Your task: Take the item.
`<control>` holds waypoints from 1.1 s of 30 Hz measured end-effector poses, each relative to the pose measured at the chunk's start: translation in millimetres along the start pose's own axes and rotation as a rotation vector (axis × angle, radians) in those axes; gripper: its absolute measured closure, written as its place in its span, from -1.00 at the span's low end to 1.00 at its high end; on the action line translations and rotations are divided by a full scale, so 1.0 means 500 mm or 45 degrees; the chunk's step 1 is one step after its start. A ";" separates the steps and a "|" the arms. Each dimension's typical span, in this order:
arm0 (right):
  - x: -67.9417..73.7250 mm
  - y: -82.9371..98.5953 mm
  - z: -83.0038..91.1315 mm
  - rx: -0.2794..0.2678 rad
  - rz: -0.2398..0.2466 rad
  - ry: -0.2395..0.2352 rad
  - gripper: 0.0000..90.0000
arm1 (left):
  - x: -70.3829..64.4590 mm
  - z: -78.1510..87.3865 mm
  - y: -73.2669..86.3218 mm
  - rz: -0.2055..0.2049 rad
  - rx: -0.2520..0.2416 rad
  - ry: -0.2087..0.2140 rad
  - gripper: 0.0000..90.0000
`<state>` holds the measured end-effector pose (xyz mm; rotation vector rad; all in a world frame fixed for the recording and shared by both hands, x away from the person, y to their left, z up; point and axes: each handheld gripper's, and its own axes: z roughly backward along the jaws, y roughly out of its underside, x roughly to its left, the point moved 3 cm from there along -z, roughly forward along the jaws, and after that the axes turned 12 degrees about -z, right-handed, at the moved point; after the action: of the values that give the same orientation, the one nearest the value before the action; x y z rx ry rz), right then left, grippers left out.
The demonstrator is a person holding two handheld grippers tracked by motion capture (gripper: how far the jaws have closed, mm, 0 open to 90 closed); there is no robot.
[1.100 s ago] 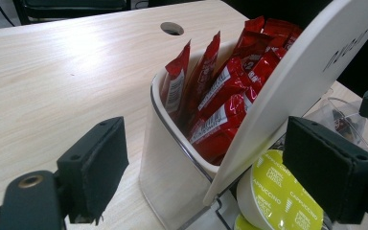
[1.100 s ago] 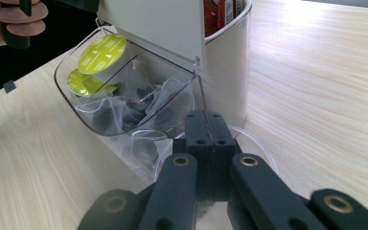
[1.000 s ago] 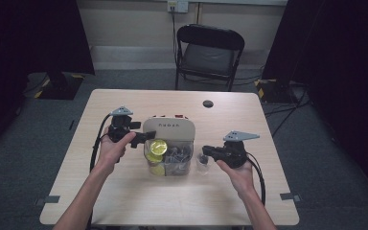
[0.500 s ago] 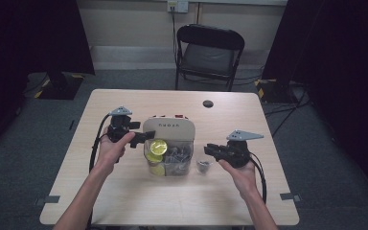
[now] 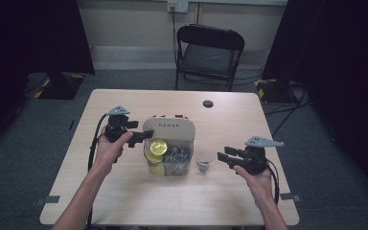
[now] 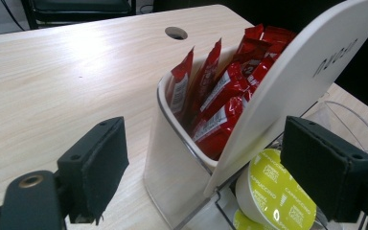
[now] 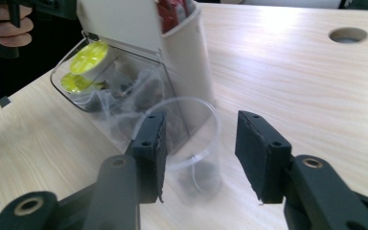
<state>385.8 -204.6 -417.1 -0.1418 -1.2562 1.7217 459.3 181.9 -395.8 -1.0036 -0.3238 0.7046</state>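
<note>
Left hand-held gripper [image 5: 141, 138]: black body, grey three-cornered plate on top, black cable trailing down the left of the frame.
Right hand-held gripper [image 5: 226, 157]: black, same grey plate, black cable at lower right.
Jaws: black arms with brass-coloured pivot rivets, square black pads with small screw holes.
Forearms: bare, no sleeves in frame.

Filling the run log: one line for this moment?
left gripper: open at organizer lid | right gripper: open, facing clear cup | cup on table

Wooden table [image 5: 124, 191]: organizer [image 5: 168, 128], clear cup [image 5: 204, 160]
</note>
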 end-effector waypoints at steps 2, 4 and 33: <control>-0.005 0.004 0.005 -0.001 -0.002 0.008 0.19 | 0.002 0.001 0.000 -0.001 0.004 -0.004 -0.64; -0.021 0.018 0.018 0.004 -0.019 0.044 0.14 | 0.006 0.003 0.001 0.010 -0.001 -0.012 -0.64; -0.146 0.142 -0.005 0.203 -0.056 0.456 -0.65 | 0.077 0.053 -0.003 0.094 -0.089 -0.052 -0.61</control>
<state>381.5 -257.5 -504.3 -0.3108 -0.8515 1.6629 473.5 224.4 -383.5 -1.0731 -0.3506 0.7863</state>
